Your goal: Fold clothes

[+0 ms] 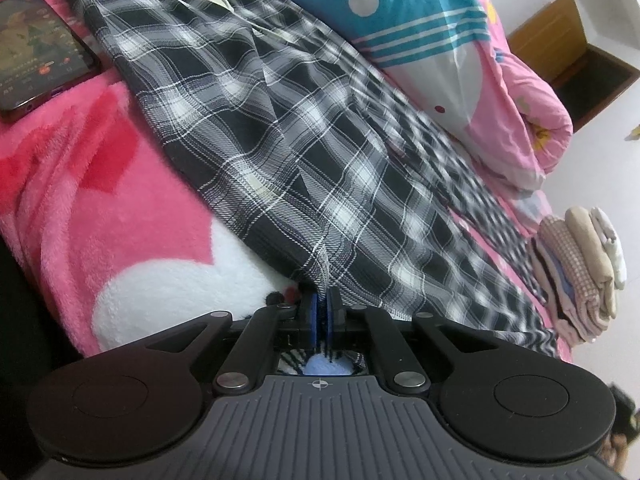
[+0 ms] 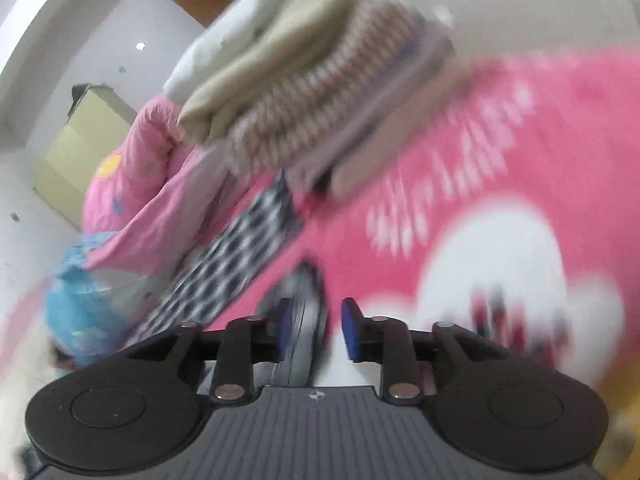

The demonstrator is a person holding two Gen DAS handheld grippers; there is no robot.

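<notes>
Left gripper jaws clamped on plaid trousers hem, right gripper jaws apart, blurred cloth fold between them, pink blanket beneath

I see bed, pink blanket | plaid trousers across middle | phone | folded stack at edge | pillow

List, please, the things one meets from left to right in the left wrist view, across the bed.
Phone → plaid trousers → blue and white pillow → pink quilt → stack of folded clothes.
</notes>
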